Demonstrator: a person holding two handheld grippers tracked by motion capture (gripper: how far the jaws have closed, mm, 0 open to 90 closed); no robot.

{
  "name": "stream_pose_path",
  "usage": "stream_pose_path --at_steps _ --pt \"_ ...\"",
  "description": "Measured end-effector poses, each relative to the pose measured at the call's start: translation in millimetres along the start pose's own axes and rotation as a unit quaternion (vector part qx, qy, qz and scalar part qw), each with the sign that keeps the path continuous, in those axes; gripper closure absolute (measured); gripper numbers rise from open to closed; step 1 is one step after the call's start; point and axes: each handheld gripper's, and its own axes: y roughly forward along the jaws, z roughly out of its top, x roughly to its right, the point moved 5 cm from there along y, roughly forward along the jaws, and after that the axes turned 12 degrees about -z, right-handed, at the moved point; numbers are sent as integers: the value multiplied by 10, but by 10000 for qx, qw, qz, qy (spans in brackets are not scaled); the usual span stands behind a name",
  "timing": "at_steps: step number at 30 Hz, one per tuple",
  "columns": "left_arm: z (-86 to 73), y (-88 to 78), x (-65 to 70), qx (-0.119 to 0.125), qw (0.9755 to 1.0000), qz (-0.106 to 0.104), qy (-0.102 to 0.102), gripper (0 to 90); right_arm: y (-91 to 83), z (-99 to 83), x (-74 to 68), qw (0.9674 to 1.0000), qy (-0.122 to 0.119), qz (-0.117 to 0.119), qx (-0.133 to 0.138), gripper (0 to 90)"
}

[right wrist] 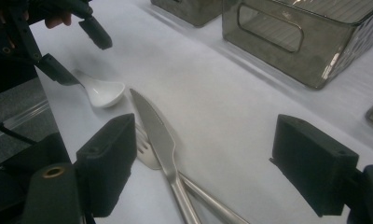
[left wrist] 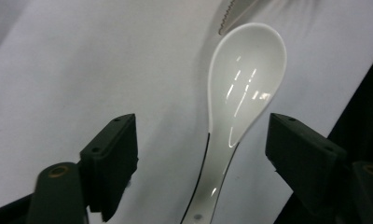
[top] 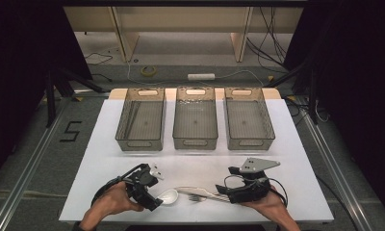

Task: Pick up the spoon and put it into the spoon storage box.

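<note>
White cloth covers the table [top: 109, 144], with three smoky clear bins [top: 195, 122] in a row at its far side. At the near left, the left gripper [left wrist: 201, 154] straddles the handle of a white ceramic spoon [left wrist: 243, 88] lying flat on the cloth; its jaws stand wide, pads clear of the handle on both sides. Just right of the spoon's bowl, a knife [right wrist: 159, 133] lies crossed over a fork [right wrist: 149, 156]. Beside them the right gripper [right wrist: 201, 163] gapes wide, holding nothing.
</note>
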Motion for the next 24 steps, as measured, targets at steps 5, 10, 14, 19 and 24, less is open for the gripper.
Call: stream_pose_path --at_steps 5,10,14,19,24 --pt "-27 27 50 -76 9999 -78 92 330 17 -2 -6 10000 -35 0 -43 230" --pt "-72 59 67 -240 9995 -97 179 420 7 2 -22 10000 -55 -11 -28 233" --pt "-110 94 60 -340 9991 -155 194 481 15 2 -27 10000 -69 -7 -48 233" --pt "-142 126 48 -488 9985 -117 205 537 20 2 -27 10000 -72 -8 -55 234" --pt "-161 143 36 -534 9983 -102 200 608 21 -1 -27 10000 -79 -3 -51 235"
